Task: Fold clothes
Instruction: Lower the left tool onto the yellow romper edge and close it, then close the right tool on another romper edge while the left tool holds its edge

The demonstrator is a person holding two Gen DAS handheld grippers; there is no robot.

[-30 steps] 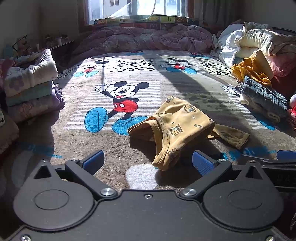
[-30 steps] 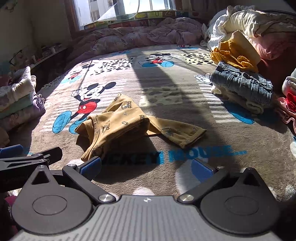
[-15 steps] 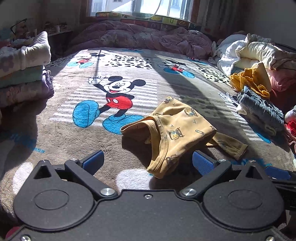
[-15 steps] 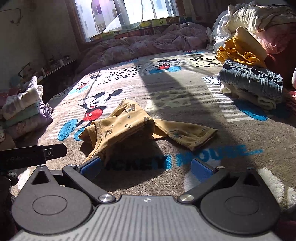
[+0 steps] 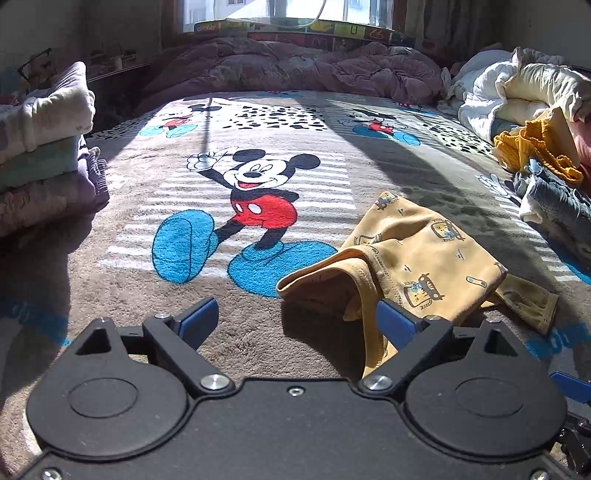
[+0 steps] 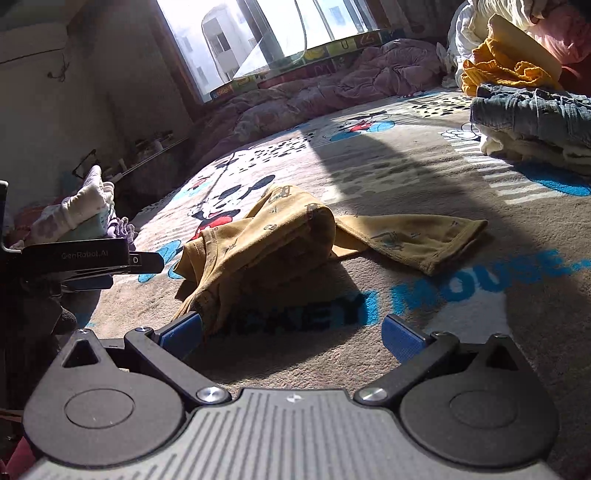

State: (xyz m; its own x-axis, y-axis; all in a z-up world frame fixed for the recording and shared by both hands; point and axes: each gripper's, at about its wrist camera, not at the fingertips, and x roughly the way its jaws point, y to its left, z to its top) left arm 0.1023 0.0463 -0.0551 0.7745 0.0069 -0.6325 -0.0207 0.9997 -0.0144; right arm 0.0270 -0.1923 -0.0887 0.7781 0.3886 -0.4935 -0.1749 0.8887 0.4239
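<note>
Yellow shirt (image 5: 417, 266) lying crumpled on the blanket (image 5: 258, 122) at lower right of the left view, both the left gripper (image 5: 299, 321) and right gripper (image 6: 291, 332) spread and empty; best pinch the near hem corners, then draw flat.

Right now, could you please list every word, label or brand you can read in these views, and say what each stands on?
"GenRobot.AI": on the left gripper body, seen from the right wrist.
"MOUSE": blue letters on the blanket, preceded by a shadowed word, probably "MICKEY".
Letters on the colourful window border: "U" reads, the rest are blurred.
</note>
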